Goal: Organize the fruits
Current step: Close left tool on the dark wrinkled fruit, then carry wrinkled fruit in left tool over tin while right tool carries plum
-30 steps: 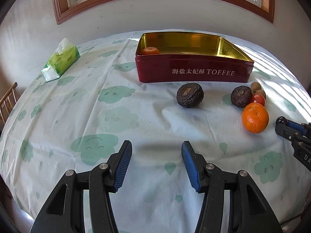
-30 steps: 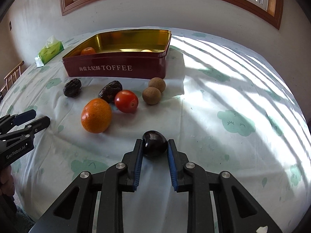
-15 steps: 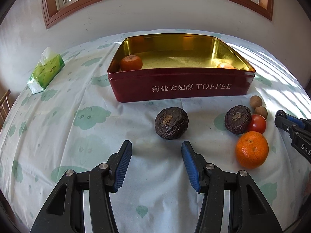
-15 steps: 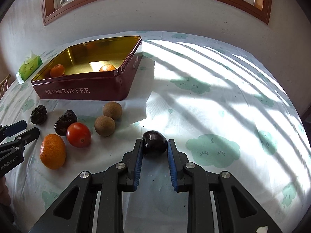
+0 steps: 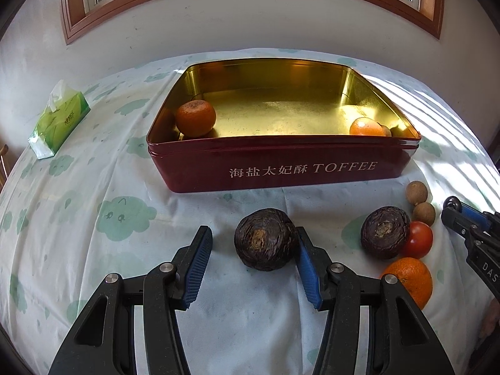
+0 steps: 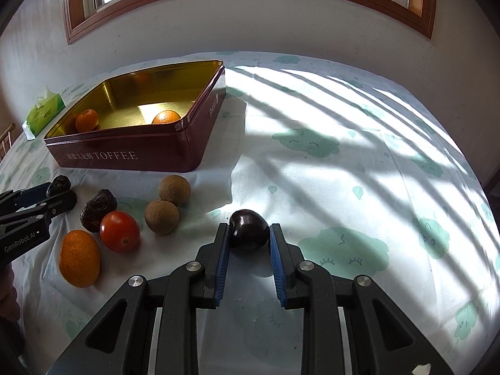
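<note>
Both grippers tilted down; right gripper point(image 6: 249, 240) clamps plum point(image 6: 249, 230).

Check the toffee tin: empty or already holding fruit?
Holding fruit. The open toffee tin has two oranges inside; a small brownish piece beside the right one is unclear.

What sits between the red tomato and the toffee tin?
Two brown longans, one behind the other, between tomato and tin; clearest in the right wrist view.
</note>
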The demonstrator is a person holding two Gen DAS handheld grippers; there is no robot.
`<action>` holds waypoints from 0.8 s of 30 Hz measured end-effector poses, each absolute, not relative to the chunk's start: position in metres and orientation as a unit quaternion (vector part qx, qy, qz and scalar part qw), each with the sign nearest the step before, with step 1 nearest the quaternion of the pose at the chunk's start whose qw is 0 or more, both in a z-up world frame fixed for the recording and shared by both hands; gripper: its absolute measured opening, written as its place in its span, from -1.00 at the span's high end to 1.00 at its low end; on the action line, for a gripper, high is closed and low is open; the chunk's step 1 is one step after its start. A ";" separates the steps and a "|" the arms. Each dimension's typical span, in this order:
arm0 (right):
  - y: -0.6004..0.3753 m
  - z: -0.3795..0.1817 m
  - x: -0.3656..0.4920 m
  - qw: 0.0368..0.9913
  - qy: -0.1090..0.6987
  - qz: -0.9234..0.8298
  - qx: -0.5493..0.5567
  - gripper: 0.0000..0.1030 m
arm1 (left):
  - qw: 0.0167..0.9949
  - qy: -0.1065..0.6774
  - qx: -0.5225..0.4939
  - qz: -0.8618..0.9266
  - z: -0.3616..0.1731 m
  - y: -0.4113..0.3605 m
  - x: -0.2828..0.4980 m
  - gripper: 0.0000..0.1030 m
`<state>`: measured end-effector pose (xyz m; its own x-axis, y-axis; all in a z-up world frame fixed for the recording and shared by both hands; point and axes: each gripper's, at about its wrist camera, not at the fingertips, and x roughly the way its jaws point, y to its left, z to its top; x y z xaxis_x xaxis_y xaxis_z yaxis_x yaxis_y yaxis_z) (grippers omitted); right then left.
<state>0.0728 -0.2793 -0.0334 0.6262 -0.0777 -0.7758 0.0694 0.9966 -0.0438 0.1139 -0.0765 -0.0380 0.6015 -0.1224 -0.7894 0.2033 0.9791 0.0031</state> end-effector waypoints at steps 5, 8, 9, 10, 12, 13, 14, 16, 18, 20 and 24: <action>-0.279 -0.033 0.073 0.902 0.430 -0.041 -0.005 0.54 | 0.898 0.424 0.062 -0.103 -0.038 -0.083 0.109 0.28; -0.279 -0.033 0.073 0.902 0.431 -0.041 -0.005 0.54 | 0.899 0.421 0.064 -0.103 -0.038 -0.084 0.108 0.28; -0.279 -0.033 0.073 0.902 0.431 -0.041 -0.005 0.55 | 0.899 0.422 0.061 -0.104 -0.038 -0.083 0.108 0.29; -0.279 -0.033 0.073 0.902 0.431 -0.041 -0.005 0.55 | 0.899 0.422 0.059 -0.104 -0.038 -0.083 0.108 0.29; -0.279 -0.034 0.073 0.902 0.431 -0.041 -0.005 0.54 | 0.899 0.422 0.058 -0.104 -0.037 -0.082 0.107 0.29; -0.279 -0.034 0.073 0.902 0.431 -0.041 -0.005 0.54 | 0.899 0.422 0.058 -0.104 -0.037 -0.082 0.107 0.29; -0.279 -0.034 0.073 0.902 0.431 -0.041 -0.005 0.54 | 0.899 0.422 0.058 -0.104 -0.037 -0.082 0.107 0.29; -0.279 -0.034 0.073 0.902 0.431 -0.041 -0.005 0.54 | 0.899 0.422 0.057 -0.104 -0.037 -0.081 0.107 0.29; -0.279 -0.034 0.073 0.902 0.431 -0.041 -0.005 0.55 | 0.899 0.422 0.056 -0.102 -0.037 -0.080 0.106 0.29; -0.279 -0.034 0.073 0.902 0.431 -0.041 -0.005 0.55 | 0.899 0.422 0.056 -0.101 -0.037 -0.079 0.105 0.29; -0.279 -0.034 0.074 0.901 0.431 -0.041 -0.005 0.55 | 0.900 0.422 0.054 -0.098 -0.037 -0.078 0.105 0.29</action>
<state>0.0736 -0.2787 -0.0337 0.6254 -0.0772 -0.7764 0.0694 0.9966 -0.0432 0.1050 -0.0777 -0.0368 0.6245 -0.1301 -0.7701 0.2215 0.9751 0.0148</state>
